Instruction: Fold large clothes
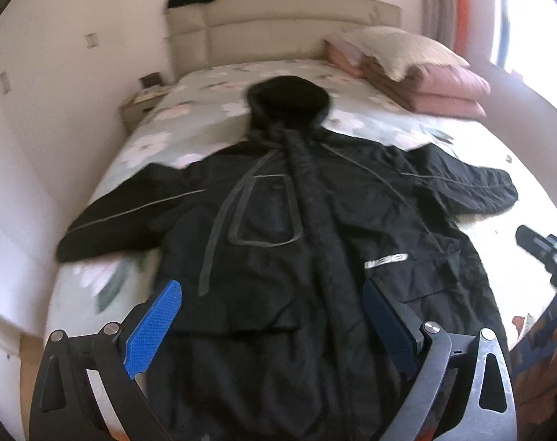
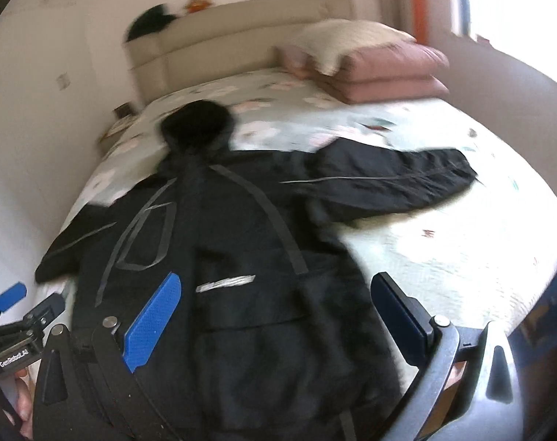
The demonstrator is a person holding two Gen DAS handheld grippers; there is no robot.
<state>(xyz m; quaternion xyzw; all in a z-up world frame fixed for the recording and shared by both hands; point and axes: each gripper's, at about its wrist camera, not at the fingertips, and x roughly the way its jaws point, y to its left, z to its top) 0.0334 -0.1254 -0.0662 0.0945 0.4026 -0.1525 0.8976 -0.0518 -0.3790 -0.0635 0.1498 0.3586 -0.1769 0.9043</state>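
A black hooded jacket lies front-up on the bed, its hood toward the headboard and its hem toward the cameras. The left tool hangs over the lower front of the jacket with its blue pads spread wide, gripping nothing — the centre placket runs up between them. The right tool is likewise wide open and empty, poised over the jacket's lower right side, near a white logo strip. Both sleeves are spread out sideways; the right sleeve stretches across the pale quilt. Grey taped seams outline a chest pocket. The fabric looks wrinkled, and both views are somewhat blurred. Folded pink bedding sits at the bed's far corner.
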